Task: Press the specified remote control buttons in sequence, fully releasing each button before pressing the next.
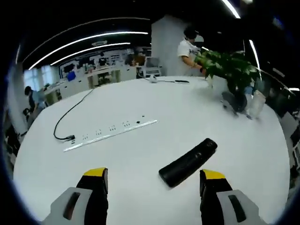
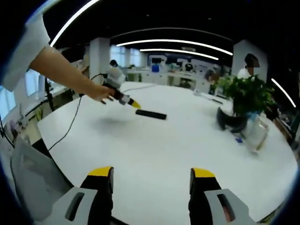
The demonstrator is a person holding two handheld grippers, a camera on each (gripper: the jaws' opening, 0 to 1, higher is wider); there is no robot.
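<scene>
A black remote control [image 1: 188,162] lies flat on the white round table [image 1: 154,108], slanted, just ahead of my left gripper [image 1: 154,180]. That gripper stands open, its yellow-tipped jaws wide apart, and the remote's near end sits between them, a little beyond the tips. In the right gripper view the same remote [image 2: 151,114] is far off across the table, with the left gripper [image 2: 123,99] held in a person's hand right beside it. My right gripper [image 2: 152,180] is open over bare table near the edge, with nothing in it.
A white power strip [image 1: 110,136] with a black cable [image 1: 70,112] lies left of the remote. A potted plant [image 1: 232,75] and a clear container [image 1: 257,104] stand at the right. A grey chair back [image 2: 33,178] is near the table edge. People stand beyond the table.
</scene>
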